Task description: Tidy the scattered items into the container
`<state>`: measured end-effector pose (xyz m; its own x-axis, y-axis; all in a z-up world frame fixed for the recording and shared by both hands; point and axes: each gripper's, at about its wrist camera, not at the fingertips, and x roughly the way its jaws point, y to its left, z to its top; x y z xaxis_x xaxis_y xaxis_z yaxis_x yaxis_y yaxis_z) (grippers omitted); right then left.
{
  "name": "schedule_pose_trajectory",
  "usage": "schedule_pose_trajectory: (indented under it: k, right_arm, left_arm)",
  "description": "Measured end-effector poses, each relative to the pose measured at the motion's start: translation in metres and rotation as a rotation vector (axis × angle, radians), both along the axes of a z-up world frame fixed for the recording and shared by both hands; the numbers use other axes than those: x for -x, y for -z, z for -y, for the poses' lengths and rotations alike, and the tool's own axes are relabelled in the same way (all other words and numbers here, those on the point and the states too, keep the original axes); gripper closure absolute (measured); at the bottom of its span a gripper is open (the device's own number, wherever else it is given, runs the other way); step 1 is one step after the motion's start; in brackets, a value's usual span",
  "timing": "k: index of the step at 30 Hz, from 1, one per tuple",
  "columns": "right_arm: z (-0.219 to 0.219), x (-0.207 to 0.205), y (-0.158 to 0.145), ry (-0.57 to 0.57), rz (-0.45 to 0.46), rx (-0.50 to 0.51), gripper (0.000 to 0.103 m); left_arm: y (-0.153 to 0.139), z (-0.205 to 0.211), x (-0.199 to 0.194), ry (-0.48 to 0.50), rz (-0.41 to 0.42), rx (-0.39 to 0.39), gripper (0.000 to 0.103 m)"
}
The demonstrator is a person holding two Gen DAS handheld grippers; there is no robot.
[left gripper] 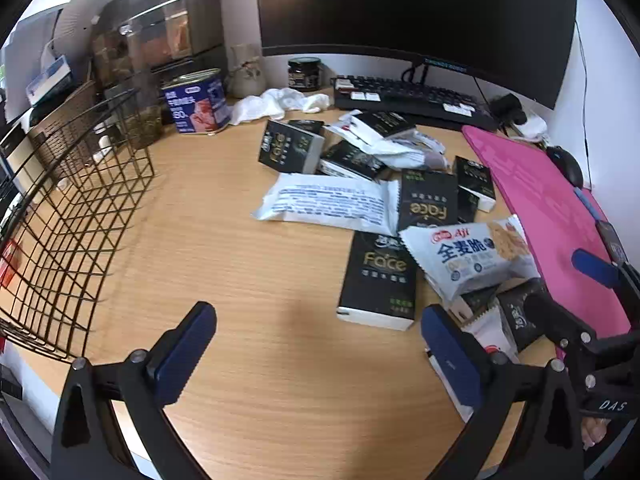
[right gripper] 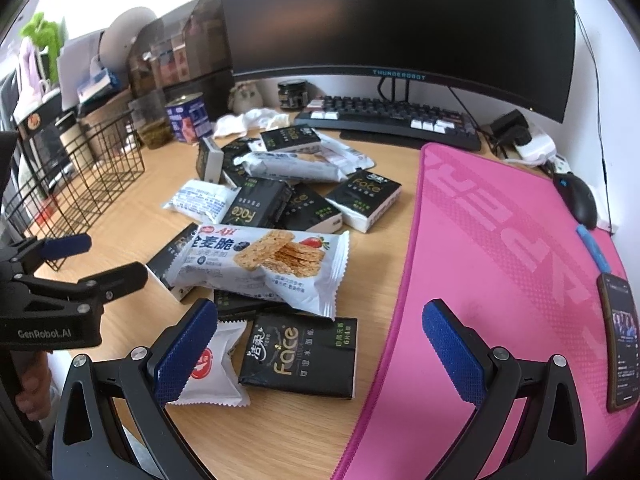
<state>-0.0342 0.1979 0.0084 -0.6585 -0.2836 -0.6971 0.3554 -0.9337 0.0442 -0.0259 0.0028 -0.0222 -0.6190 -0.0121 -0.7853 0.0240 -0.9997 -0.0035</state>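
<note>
A black wire basket (left gripper: 80,208) stands at the desk's left; it also shows in the right wrist view (right gripper: 92,168). Several black "Face" tissue packs (left gripper: 378,280) (right gripper: 300,356) and white snack packets, among them a cracker packet (left gripper: 468,256) (right gripper: 264,268), lie scattered mid-desk. My left gripper (left gripper: 318,354) is open and empty over bare desk, left of the pile. My right gripper (right gripper: 320,354) is open and empty, low over the nearest tissue pack; a small white snack packet (right gripper: 216,376) lies by its left finger. The right gripper shows in the left view (left gripper: 560,288), the left in the right view (right gripper: 96,260).
A pink desk mat (right gripper: 500,260) covers the right side, with a phone (right gripper: 622,340) and a mouse (right gripper: 582,200) on it. A keyboard (right gripper: 392,120) and monitor (right gripper: 400,16) stand at the back. A blue tin (left gripper: 196,100), a jar (left gripper: 305,73) and crumpled tissue (left gripper: 280,102) sit behind the pile.
</note>
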Motion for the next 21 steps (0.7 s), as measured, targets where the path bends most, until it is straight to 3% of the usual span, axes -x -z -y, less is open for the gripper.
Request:
schedule_pose_trajectory:
  k: [11, 16, 21]
  right_arm:
    - [-0.008, -0.001, 0.012, -0.014, 0.032, -0.03, 0.0]
    - [-0.01, 0.004, 0.022, -0.009, 0.067, -0.02, 0.0]
    - [0.002, 0.006, 0.03, -0.032, 0.081, -0.081, 0.0]
  left_arm:
    - [0.016, -0.007, 0.014, 0.031, 0.05, -0.01, 0.001]
    - [0.024, -0.012, 0.021, 0.032, 0.068, 0.02, 0.001]
    - [0.028, -0.014, 0.026, 0.035, 0.08, 0.027, 0.001]
